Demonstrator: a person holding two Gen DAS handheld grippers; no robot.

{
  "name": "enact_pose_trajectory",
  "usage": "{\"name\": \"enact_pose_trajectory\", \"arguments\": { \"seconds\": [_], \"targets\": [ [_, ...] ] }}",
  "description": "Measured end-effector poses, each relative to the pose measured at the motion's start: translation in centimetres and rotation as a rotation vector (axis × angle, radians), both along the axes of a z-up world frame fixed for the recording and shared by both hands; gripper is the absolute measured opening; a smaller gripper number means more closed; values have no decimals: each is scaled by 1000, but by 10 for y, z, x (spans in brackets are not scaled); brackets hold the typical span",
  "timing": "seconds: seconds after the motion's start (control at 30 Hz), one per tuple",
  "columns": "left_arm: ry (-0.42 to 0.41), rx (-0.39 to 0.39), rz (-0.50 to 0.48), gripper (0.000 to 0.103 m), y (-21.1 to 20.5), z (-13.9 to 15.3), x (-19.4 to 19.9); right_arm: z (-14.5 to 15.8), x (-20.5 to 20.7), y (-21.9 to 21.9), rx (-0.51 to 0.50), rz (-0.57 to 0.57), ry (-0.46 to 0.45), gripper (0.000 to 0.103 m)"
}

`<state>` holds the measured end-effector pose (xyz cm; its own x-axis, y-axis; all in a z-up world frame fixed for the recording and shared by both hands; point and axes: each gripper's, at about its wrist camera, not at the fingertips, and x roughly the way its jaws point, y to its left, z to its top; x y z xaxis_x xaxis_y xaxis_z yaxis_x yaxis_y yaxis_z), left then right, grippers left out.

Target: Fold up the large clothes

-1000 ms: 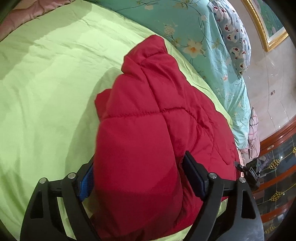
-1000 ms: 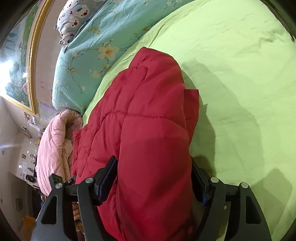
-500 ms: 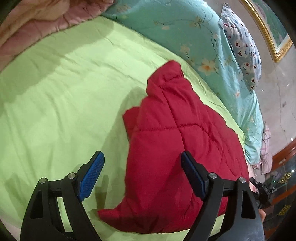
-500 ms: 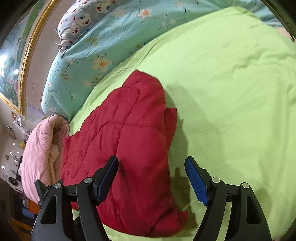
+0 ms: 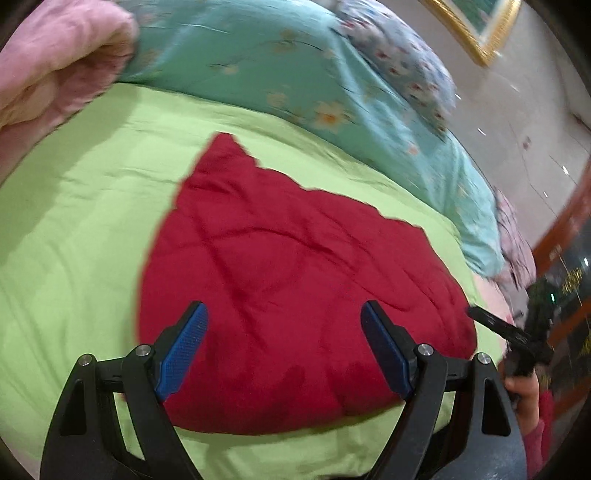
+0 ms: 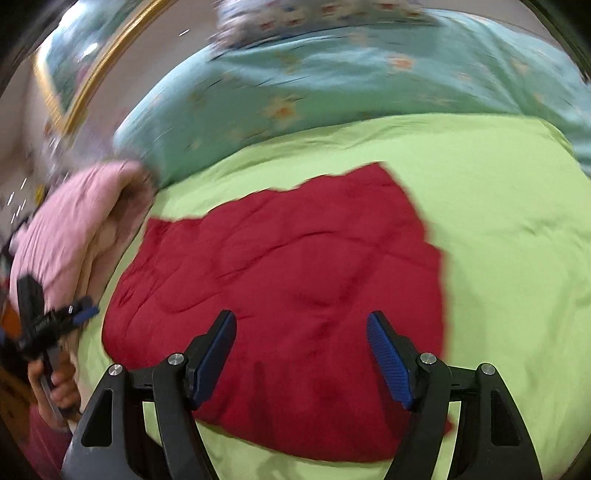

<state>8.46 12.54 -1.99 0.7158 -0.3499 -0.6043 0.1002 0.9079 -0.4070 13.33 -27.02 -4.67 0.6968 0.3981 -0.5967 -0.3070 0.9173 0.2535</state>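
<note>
A red quilted jacket [image 5: 295,280] lies folded flat on the lime-green bedspread [image 5: 74,229]. My left gripper [image 5: 284,347] hovers open above the jacket's near edge, nothing between its blue pads. In the right wrist view the same jacket [image 6: 295,273] lies on the green bedspread [image 6: 517,229], and my right gripper [image 6: 301,354] hangs open over it, holding nothing. Each view catches the other gripper at its edge: the right one [image 5: 517,339] in a hand at the right, the left one [image 6: 48,325] in a hand at the left.
A teal floral duvet [image 5: 295,66] and a patterned pillow [image 5: 399,62] lie along the far side of the bed. A pink quilt [image 6: 77,229] is bundled at one corner. A gold-framed picture [image 5: 476,29] hangs on the wall, with dark wooden furniture [image 5: 565,266] beside the bed.
Both grippers let go of the red jacket, pulled back and rose. The jacket, bunched between the jaws a second ago, now lies flat on the bed. Both views rolled toward level.
</note>
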Motion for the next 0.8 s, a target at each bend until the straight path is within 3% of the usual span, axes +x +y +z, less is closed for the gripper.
{"name": "enact_pose_trajectory", "arguments": {
  "seconds": [0.23,0.5,0.8],
  "targets": [
    [24,28,-74,85,-29,-18,12,-11,14,55,-129,84,-34,74],
    [58,115,-48,85,-38,-36,42,-30,42,68,-252,20,-8,73],
    [92,172,-42,85,-43,-44,73,-41,74,58,-268,-74,20,73]
  ]
}}
